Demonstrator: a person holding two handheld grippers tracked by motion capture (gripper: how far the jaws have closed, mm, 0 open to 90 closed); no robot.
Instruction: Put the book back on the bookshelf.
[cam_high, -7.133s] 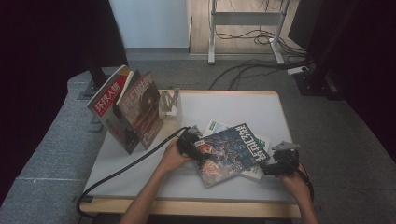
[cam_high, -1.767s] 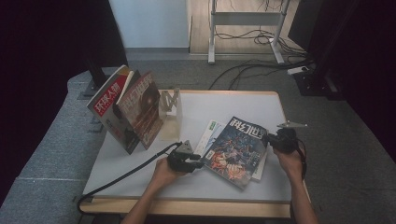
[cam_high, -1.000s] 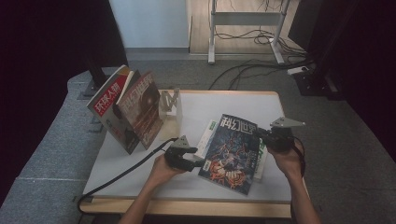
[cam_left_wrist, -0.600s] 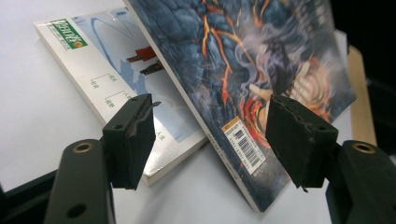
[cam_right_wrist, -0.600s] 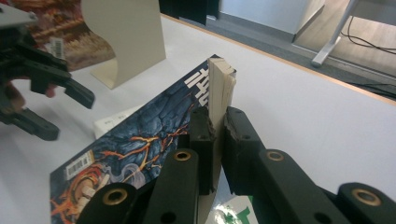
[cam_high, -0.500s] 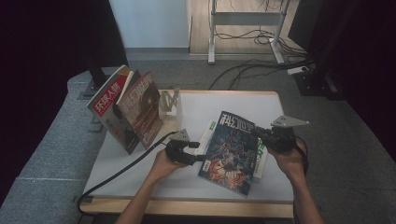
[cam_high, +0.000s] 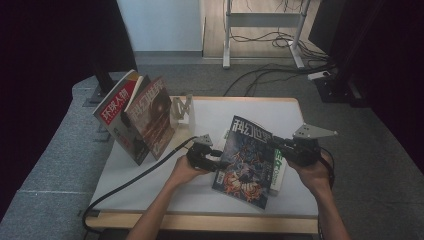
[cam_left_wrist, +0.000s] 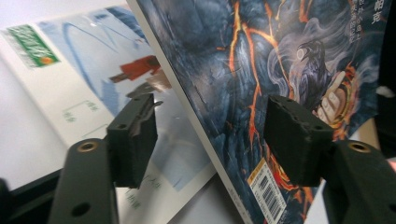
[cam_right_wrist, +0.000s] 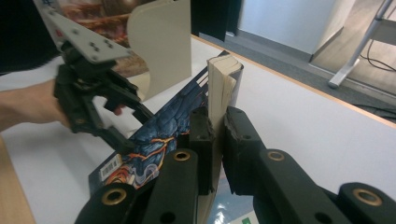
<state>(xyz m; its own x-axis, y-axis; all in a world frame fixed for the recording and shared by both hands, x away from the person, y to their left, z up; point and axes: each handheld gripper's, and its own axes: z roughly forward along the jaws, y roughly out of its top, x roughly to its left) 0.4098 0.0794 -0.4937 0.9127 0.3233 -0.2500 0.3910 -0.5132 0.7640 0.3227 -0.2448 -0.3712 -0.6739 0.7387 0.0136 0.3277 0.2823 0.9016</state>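
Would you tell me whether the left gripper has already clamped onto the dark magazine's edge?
No, in the left gripper view the left gripper straddles the dark magazine, with gaps at both pads.

Black claws with brass screws, grey plates, trailing cable

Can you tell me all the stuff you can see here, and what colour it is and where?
Dark magazine: one, blue-black with orange, tilted up off the table, right side.
Pale magazine: one, white and green, flat under the dark one.
Leaning magazines: two, red and brown, left side.
Bookend: one, cream, beside the leaning magazines.
Table: one, white top, wooden edge.
Cable: one, black, across the table's left.
Left gripper: black, jaws just been closing around the dark magazine's edge, not pressing.
Right gripper: black, clamped on the dark magazine.
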